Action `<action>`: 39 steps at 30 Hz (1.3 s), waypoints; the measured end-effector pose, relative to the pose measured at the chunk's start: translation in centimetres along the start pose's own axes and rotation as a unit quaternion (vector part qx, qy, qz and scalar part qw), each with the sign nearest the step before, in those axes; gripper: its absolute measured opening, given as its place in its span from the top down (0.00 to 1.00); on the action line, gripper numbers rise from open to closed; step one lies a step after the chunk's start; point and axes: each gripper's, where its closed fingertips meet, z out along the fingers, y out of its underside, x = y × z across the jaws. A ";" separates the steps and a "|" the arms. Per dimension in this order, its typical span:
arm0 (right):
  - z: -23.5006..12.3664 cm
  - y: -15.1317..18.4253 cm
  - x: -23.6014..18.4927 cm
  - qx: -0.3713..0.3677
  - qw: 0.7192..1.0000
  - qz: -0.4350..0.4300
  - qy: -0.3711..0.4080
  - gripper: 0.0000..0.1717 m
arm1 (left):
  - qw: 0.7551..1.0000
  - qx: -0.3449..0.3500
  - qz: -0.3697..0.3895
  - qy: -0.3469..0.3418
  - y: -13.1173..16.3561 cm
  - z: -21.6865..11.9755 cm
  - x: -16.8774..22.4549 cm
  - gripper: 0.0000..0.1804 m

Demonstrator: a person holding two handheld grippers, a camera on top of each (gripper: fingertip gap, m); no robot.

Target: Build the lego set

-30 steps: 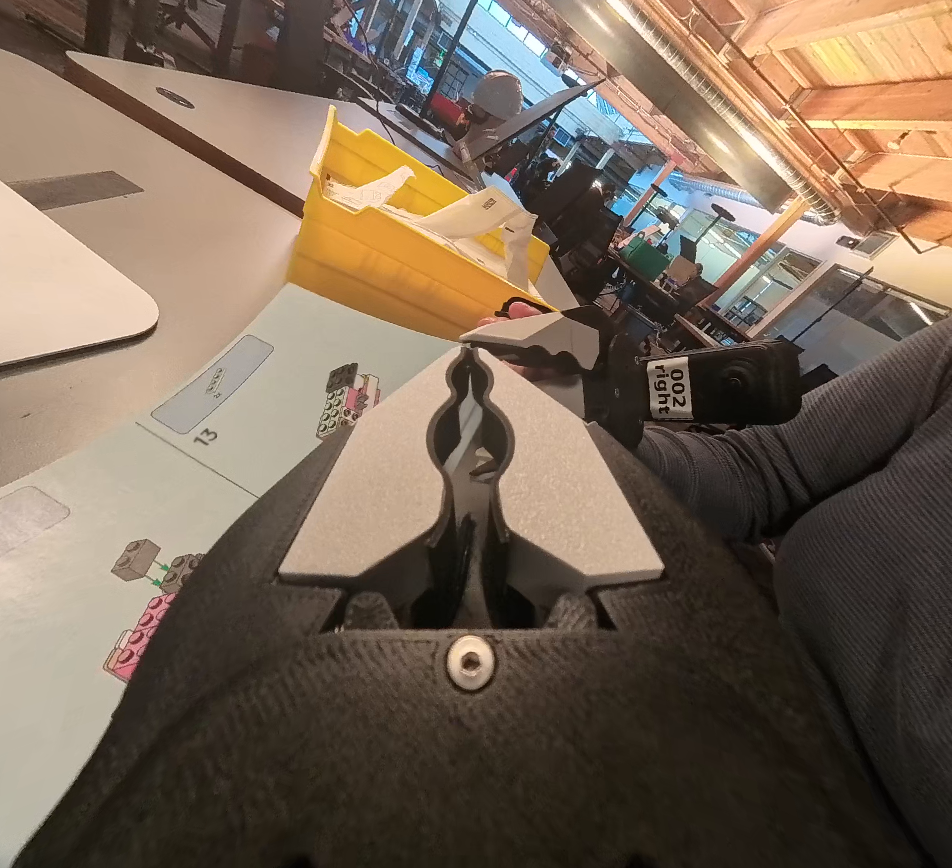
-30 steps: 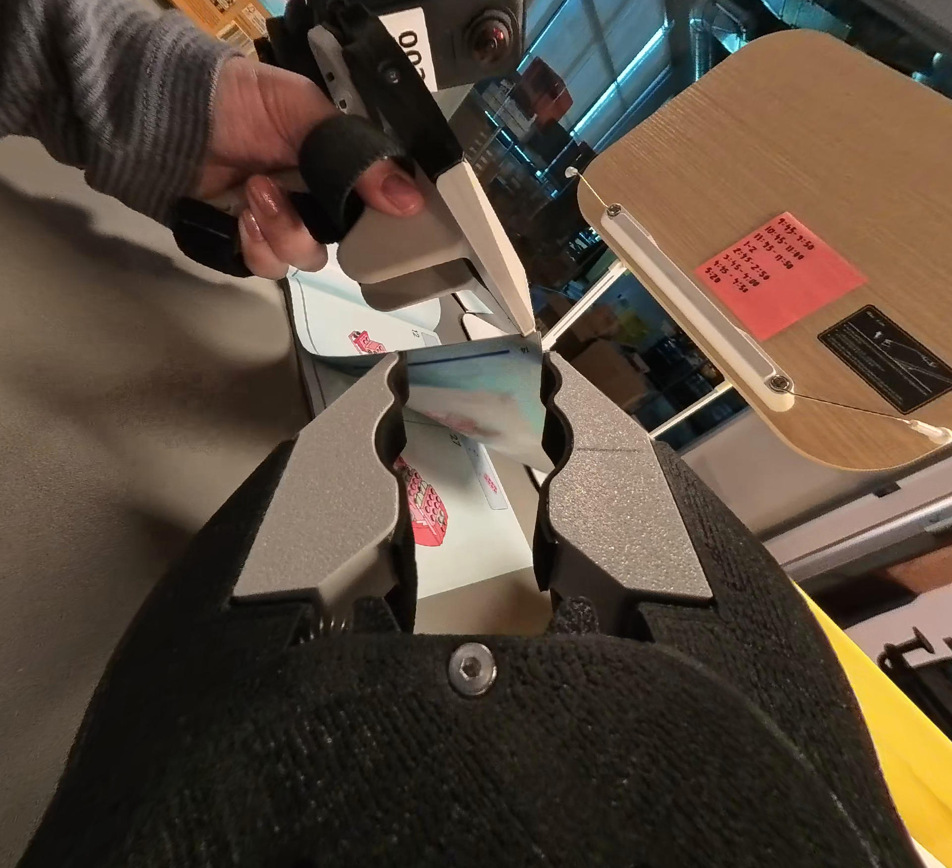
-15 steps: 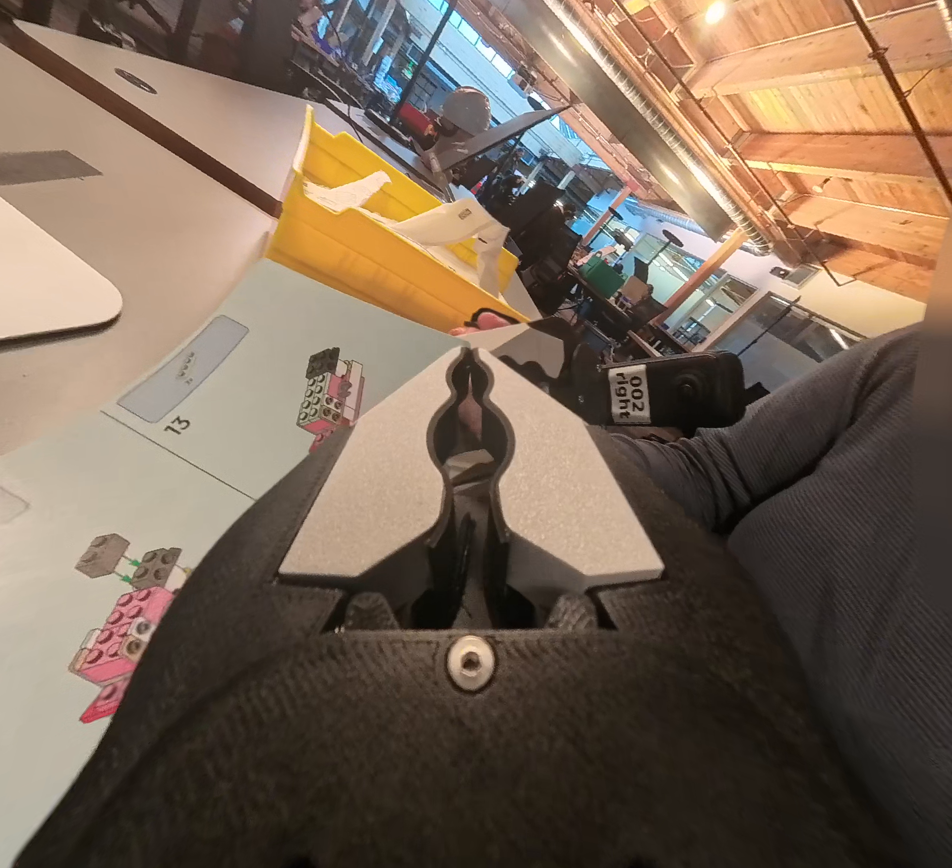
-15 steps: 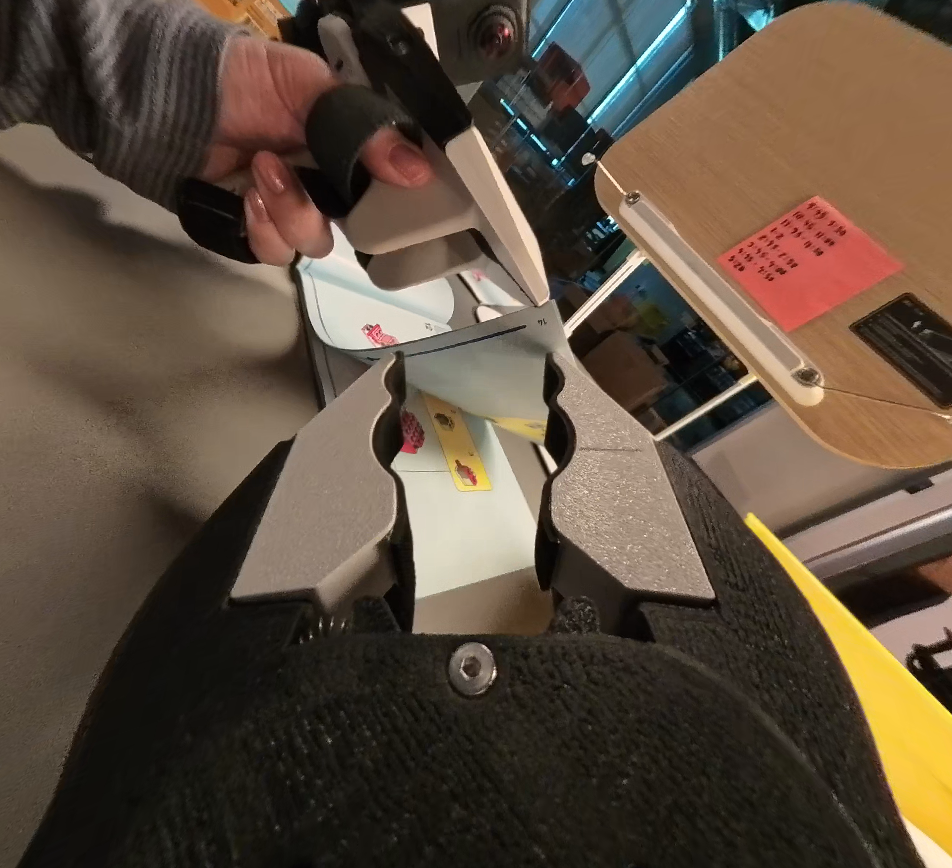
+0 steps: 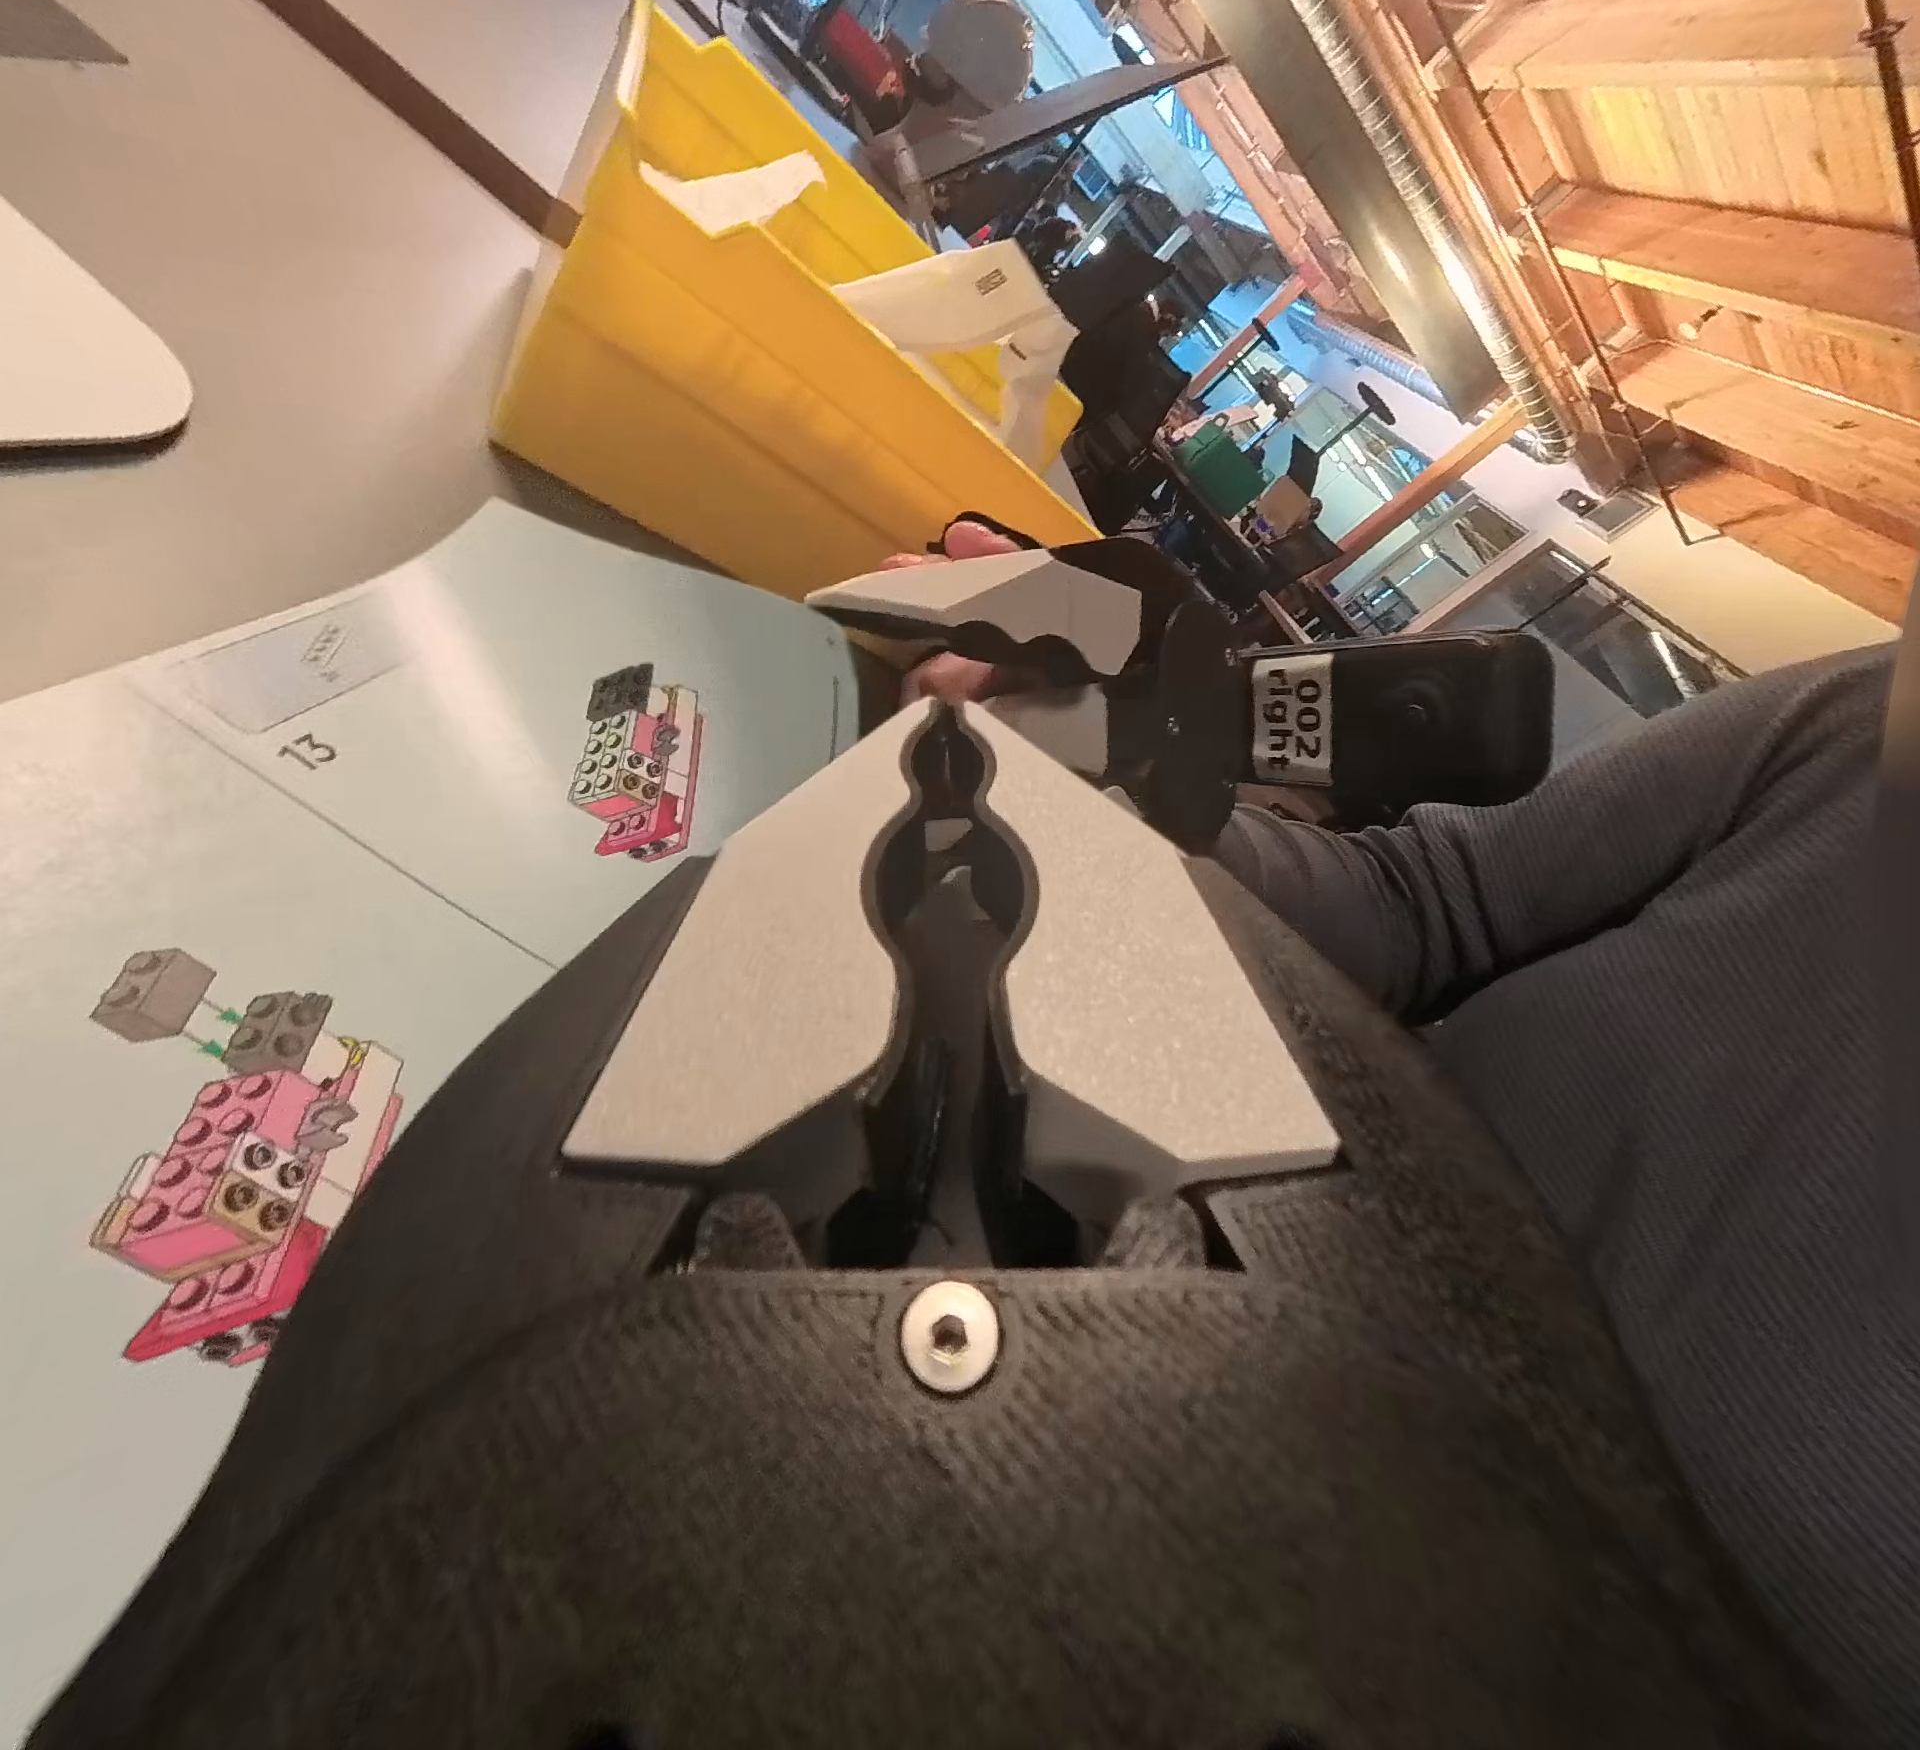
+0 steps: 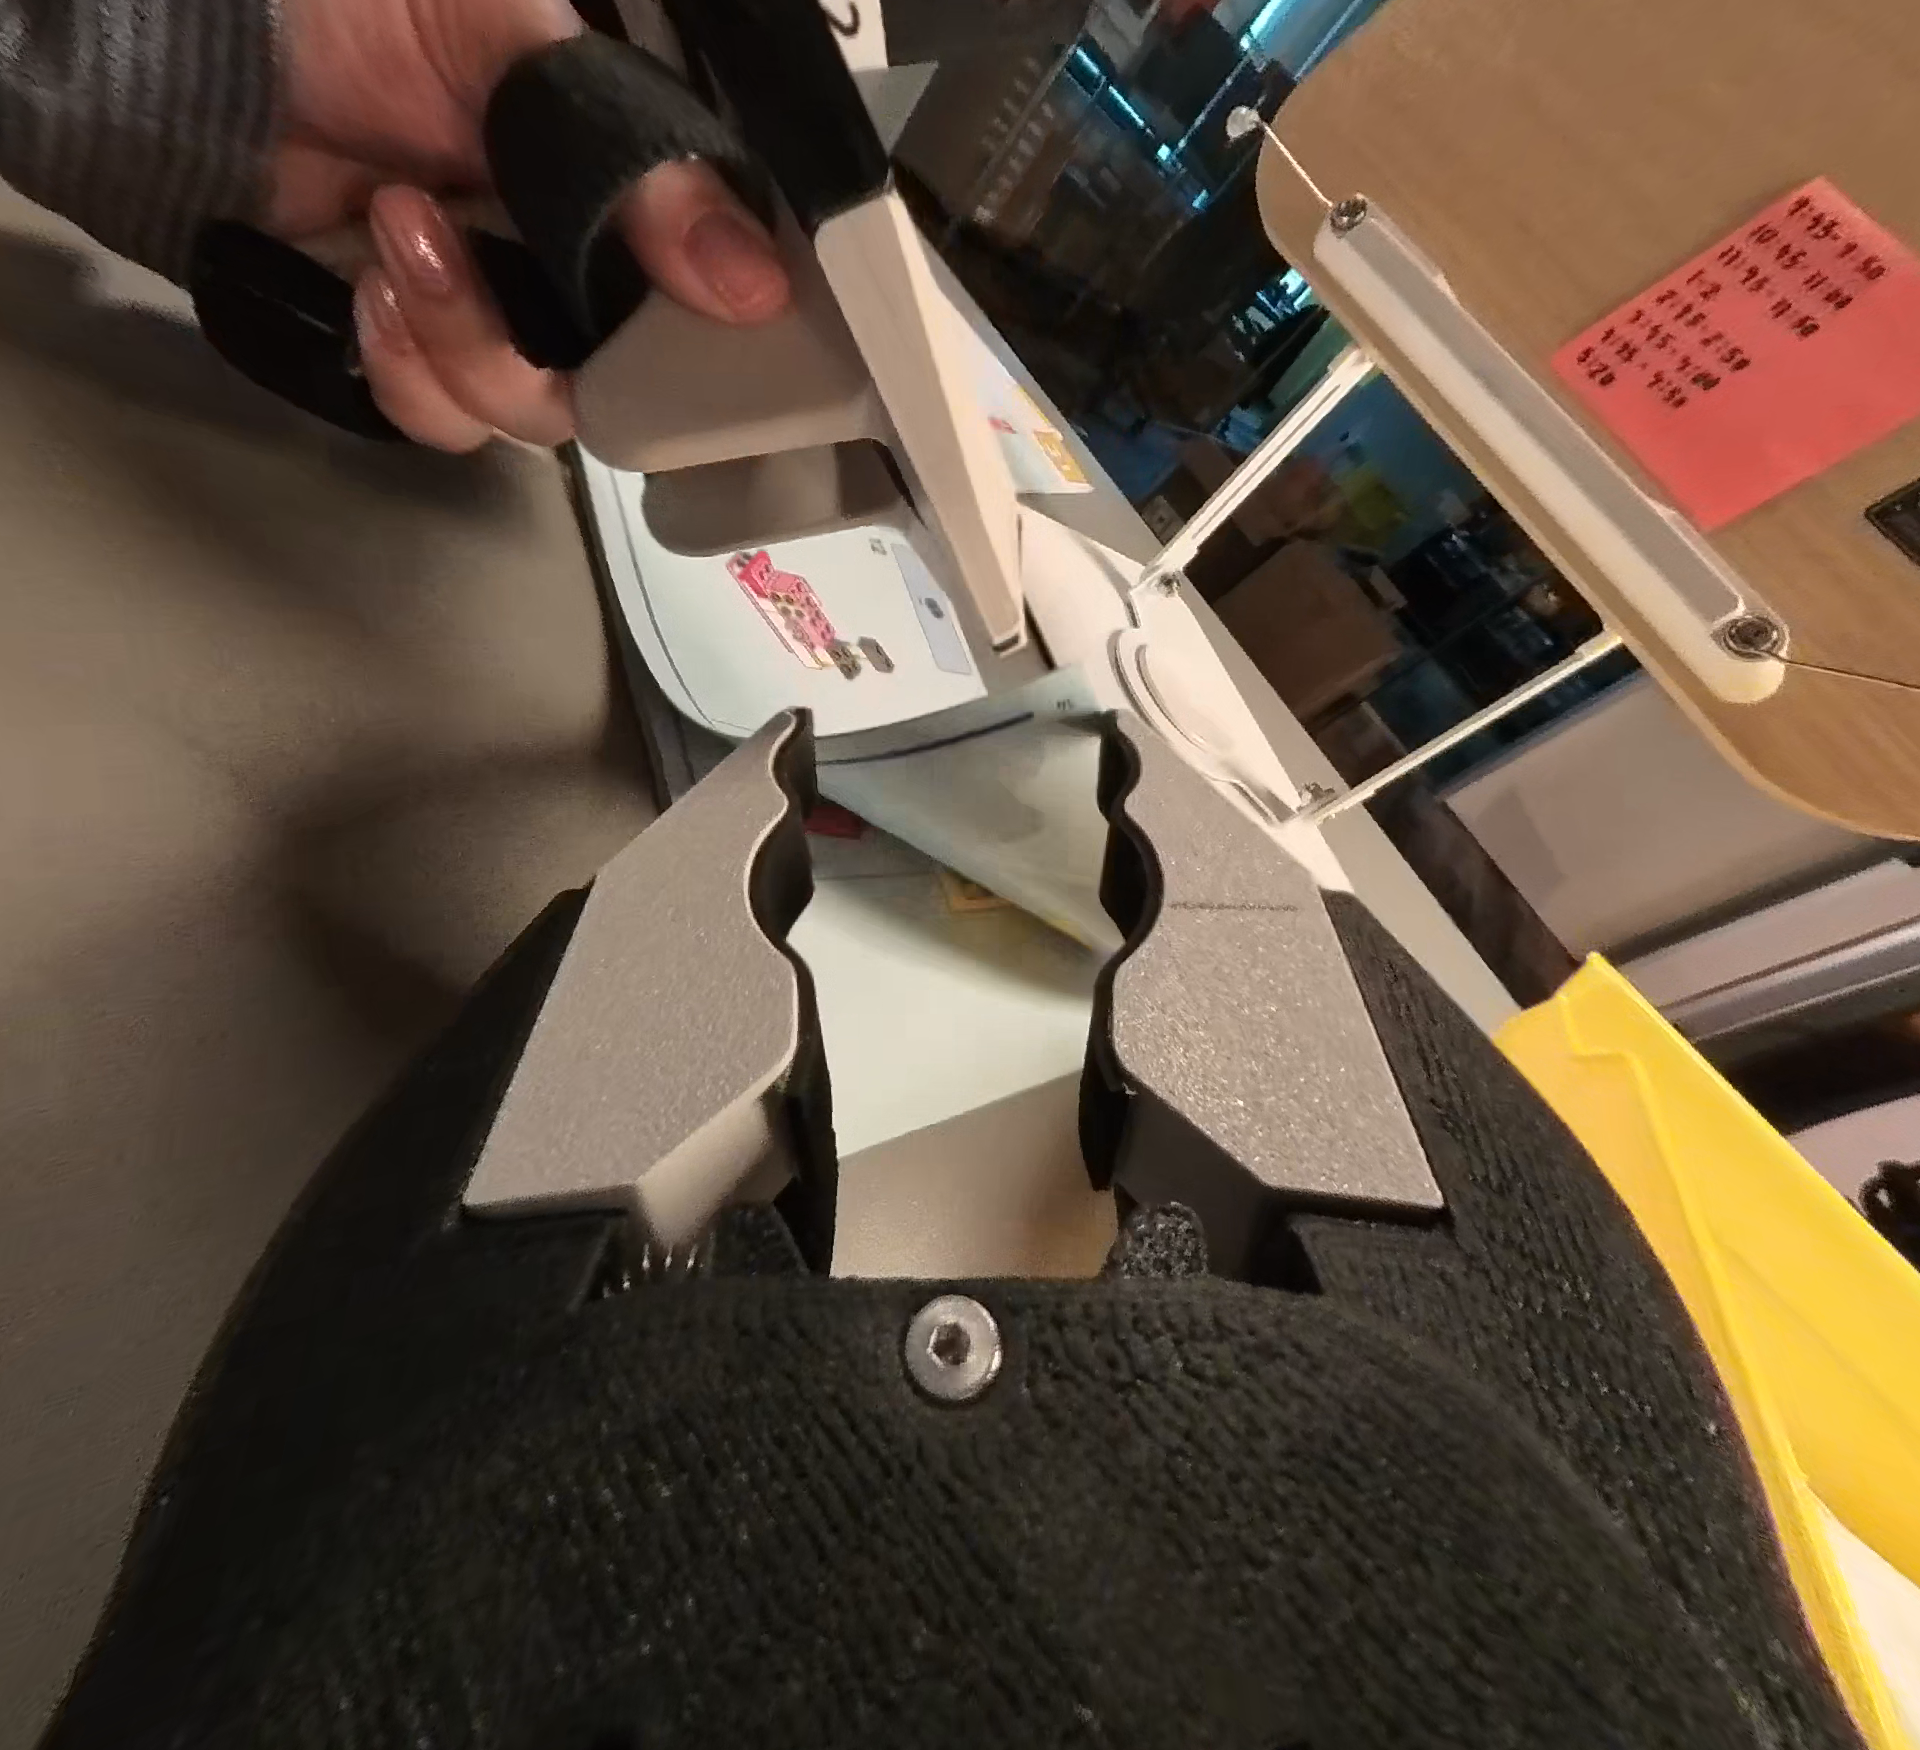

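- Booklet (image 5: 416, 661) of brick-building steps is lying open on the grey table (image 5: 260, 194), showing a pale blue spread with drawings of pink and grey bricks.
- Left gripper (image 5: 940, 708) is pointing down at the right part of the open spread, its two grey fingers pressed together tip to tip. Nothing is showing between them, and from the other side its closed point is sitting right at the far edge of the flat page.
- A hand (image 6: 416, 90) in a grey striped sleeve is gripping that tool through black finger loops.
- Right gripper (image 6: 951, 724) is hovering low at the near edge of the booklet with its jaws spread wide.
- One loose page (image 6: 966, 807) is arching up off the spread and crossing the gap between those spread fingers. Neither pad is pressing on it, so the page is standing free and is not being held.
- That page is looking partly lifted: it is neither lying flat on the near side nor folded over onto the far side.
- A yellow bin (image 5: 727, 370) with white paper scraps in it is standing just beyond the booklet, on the far side of the table.
- A white mat (image 5: 62, 350) with a rounded corner is lying on the left, well apart from the booklet.
- A tan wooden panel (image 6: 1558, 90) bearing a red note is leaning overhead on the right.
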 end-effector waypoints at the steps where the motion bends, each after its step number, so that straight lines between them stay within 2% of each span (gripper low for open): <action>1: 0.0 0.1 0.0 -0.003 1.000 -0.001 0.000 0.69 | 1.000 -0.003 -0.002 -0.006 0.1 0.0 -0.2 1.00; 6: 0.1 0.2 -0.2 -0.008 1.000 -0.005 -0.004 0.69 | 1.000 0.011 -0.001 -0.018 -0.5 -0.1 -0.5 1.00; 8: 0.1 0.2 -0.2 -0.009 1.000 -0.006 -0.004 0.69 | 0.999 0.011 0.002 -0.041 -0.6 0.0 -1.1 0.88; 12: 0.2 0.2 -0.3 -0.010 1.000 -0.008 -0.006 0.69 | 0.995 -0.005 0.033 -0.095 -0.3 0.2 -2.2 0.84; 16: 0.2 0.2 -0.3 -0.010 1.000 -0.008 -0.006 0.70 | 0.992 -0.015 0.044 -0.117 -0.1 0.6 -2.6 0.85; 19: 0.2 0.2 -0.3 -0.010 1.000 -0.009 -0.006 0.70 | 0.993 -0.028 0.040 -0.109 0.5 1.0 -2.6 0.90; 21: 0.2 0.2 -0.3 -0.009 1.000 -0.009 -0.007 0.70 | 0.994 -0.026 0.037 -0.097 0.5 1.1 -2.3 0.97; 24: 0.1 0.1 -0.3 -0.004 1.000 -0.008 -0.007 0.70 | 0.993 -0.017 0.048 -0.105 0.2 0.8 -2.4 1.00; 28: -0.3 0.4 0.0 -0.002 1.000 -0.002 -0.012 0.70 | 0.986 0.035 0.094 -0.134 -1.9 -0.6 -2.1 1.00; 30: -0.4 1.0 0.4 -0.015 1.000 0.005 -0.007 0.75 | 0.980 0.073 0.119 -0.142 -3.4 -1.9 -1.5 1.00; 34: 0.1 3.7 0.9 -0.100 0.995 -0.005 0.007 1.00 | 0.982 0.082 0.161 -0.063 -3.8 -2.4 1.8 0.99; 36: 0.4 4.9 0.2 -0.141 0.990 -0.028 -0.006 1.00 | 0.986 0.067 0.151 -0.035 -3.3 -2.0 2.6 0.85; 37: 0.5 5.2 -0.2 -0.151 0.988 -0.033 -0.018 1.00 | 0.988 0.065 0.138 -0.018 -3.2 -1.8 2.9 0.82; 39: 0.5 5.1 -0.5 -0.150 0.988 -0.019 -0.032 1.00 | 0.990 0.081 0.112 0.013 -3.5 -1.7 3.5 0.81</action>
